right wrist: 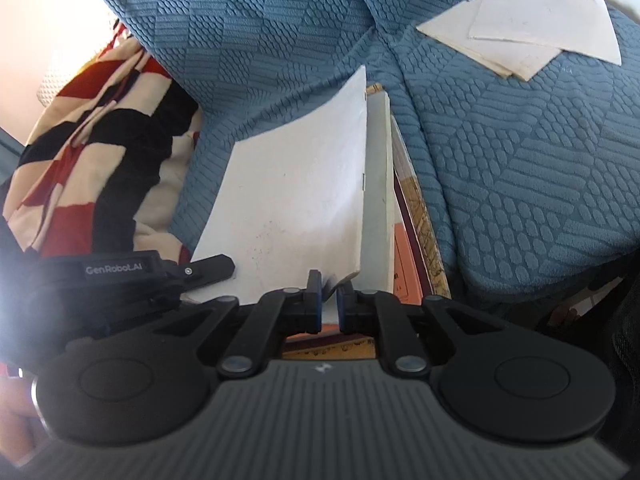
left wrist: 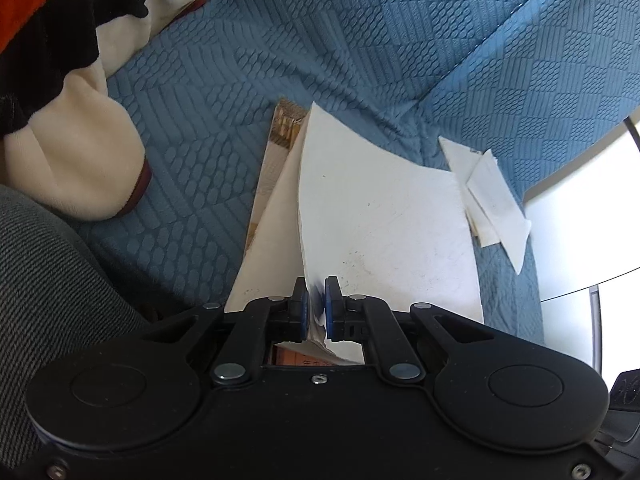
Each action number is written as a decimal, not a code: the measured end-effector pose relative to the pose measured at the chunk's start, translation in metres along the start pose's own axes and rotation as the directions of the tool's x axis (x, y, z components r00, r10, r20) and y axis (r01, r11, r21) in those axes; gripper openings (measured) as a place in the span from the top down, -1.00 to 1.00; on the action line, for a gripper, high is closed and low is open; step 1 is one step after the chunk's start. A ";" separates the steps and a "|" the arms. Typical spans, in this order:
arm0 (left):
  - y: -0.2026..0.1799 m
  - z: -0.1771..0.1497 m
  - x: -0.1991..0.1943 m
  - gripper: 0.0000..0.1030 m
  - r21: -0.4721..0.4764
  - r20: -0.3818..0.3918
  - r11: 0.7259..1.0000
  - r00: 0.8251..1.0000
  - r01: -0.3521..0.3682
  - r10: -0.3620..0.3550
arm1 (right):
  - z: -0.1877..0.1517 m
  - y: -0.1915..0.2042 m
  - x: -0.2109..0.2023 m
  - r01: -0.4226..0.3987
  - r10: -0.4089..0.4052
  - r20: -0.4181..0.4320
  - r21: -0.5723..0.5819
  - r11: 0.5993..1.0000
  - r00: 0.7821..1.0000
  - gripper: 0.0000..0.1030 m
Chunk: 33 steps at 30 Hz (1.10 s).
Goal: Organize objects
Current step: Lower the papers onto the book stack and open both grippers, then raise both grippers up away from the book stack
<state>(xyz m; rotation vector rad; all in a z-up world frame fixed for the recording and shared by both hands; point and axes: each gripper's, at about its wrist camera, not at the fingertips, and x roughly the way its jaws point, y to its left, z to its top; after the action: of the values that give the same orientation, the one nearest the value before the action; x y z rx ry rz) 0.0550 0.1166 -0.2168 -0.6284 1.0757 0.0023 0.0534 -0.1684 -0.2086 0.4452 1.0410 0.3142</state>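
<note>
A white paper sheet (left wrist: 380,220) is folded upward over a book with an orange and patterned cover (right wrist: 408,256) on the blue quilted sofa (left wrist: 320,40). My left gripper (left wrist: 316,304) is shut on the near edge of the sheet. My right gripper (right wrist: 329,292) is shut on the sheet's (right wrist: 296,200) near edge too, beside the fold. The left gripper also shows in the right wrist view (right wrist: 208,266), touching the sheet's left corner. A small pile of folded white papers (left wrist: 488,196) lies to the right on the sofa, and shows in the right wrist view (right wrist: 532,36).
A red, black and cream blanket (right wrist: 92,160) is heaped at the left of the sofa; it shows in the left wrist view (left wrist: 60,80). A grey trouser leg (left wrist: 52,280) is at the lower left. A bright white floor or surface (left wrist: 584,216) lies past the sofa's right edge.
</note>
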 end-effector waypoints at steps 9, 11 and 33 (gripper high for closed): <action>-0.002 0.000 -0.002 0.78 0.012 -0.013 1.000 1.000 -0.017 0.017 | -0.001 -0.002 -0.001 0.000 0.001 -0.013 0.013 1.000 1.000 0.71; -0.003 0.000 -0.003 0.68 0.022 -0.029 1.000 0.999 -0.019 0.020 | -0.001 -0.003 -0.003 0.003 -0.003 -0.012 0.025 1.000 1.000 0.65; -0.074 0.008 -0.106 0.17 0.198 0.169 0.979 0.986 -0.049 0.015 | 0.033 0.019 -0.108 0.043 -0.015 0.197 -0.138 0.990 0.980 -0.34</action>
<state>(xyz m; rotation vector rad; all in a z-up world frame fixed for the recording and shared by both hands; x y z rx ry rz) 0.0310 0.0906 -0.0923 -0.4197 0.9106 -0.0258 0.0299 -0.2073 -0.1033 0.3256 0.8270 0.3096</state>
